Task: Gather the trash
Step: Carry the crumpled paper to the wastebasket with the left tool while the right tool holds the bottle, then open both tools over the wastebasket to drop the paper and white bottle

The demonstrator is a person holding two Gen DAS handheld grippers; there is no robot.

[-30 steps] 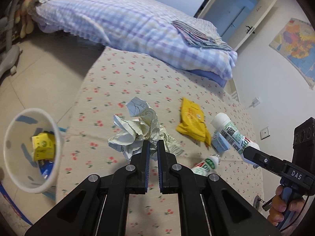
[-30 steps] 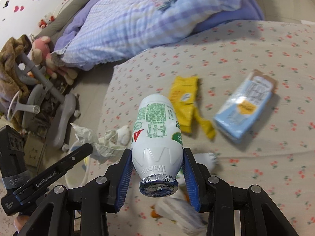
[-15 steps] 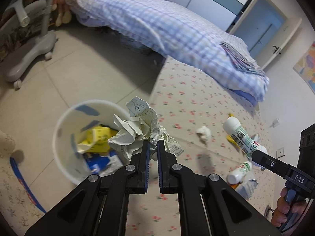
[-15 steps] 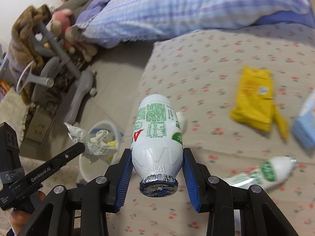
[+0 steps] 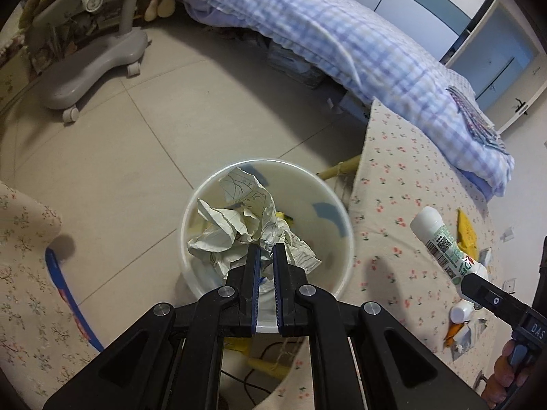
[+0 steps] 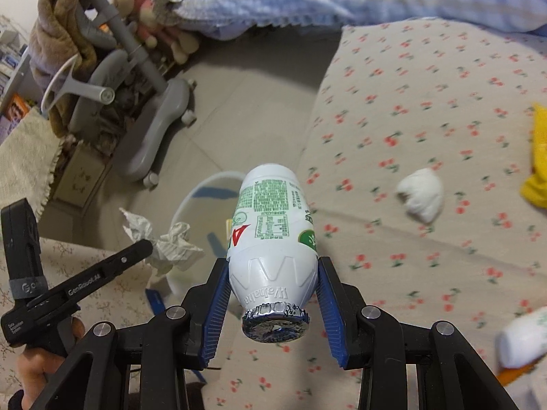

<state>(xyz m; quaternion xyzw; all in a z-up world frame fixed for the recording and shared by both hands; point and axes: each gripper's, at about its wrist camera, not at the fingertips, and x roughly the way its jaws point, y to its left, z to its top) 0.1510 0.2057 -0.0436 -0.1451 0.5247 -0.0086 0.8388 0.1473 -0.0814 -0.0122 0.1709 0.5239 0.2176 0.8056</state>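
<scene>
My left gripper [image 5: 265, 251] is shut on a crumpled sheet of paper [image 5: 246, 225] and holds it right above the white trash bin [image 5: 338, 205] on the floor. Yellow and blue trash lies inside the bin, mostly hidden by the paper. My right gripper [image 6: 271, 263] is shut on a white drink bottle [image 6: 270, 235] with green print, its foil cap facing the camera. In the left wrist view that bottle [image 5: 444, 239] hangs over the floral table's edge, right of the bin. In the right wrist view the bin [image 6: 201, 188] lies just beyond the bottle, with the paper [image 6: 164, 239] beside it.
The floral-cloth table [image 6: 427, 102] carries a white paper wad [image 6: 422, 198], a yellow wrapper [image 6: 538, 157] and another small bottle [image 6: 523, 338]. A grey wheeled chair base [image 5: 92, 65] stands on the tiled floor, and a checked bed [image 5: 342, 34] lies behind. A hand [image 6: 37, 372] grips the left tool.
Both grippers have swung left from over the table toward the bin. The crumpled paper now hangs over the bin's mouth, and the bottle has reached the table's edge. Both grips are unchanged.
</scene>
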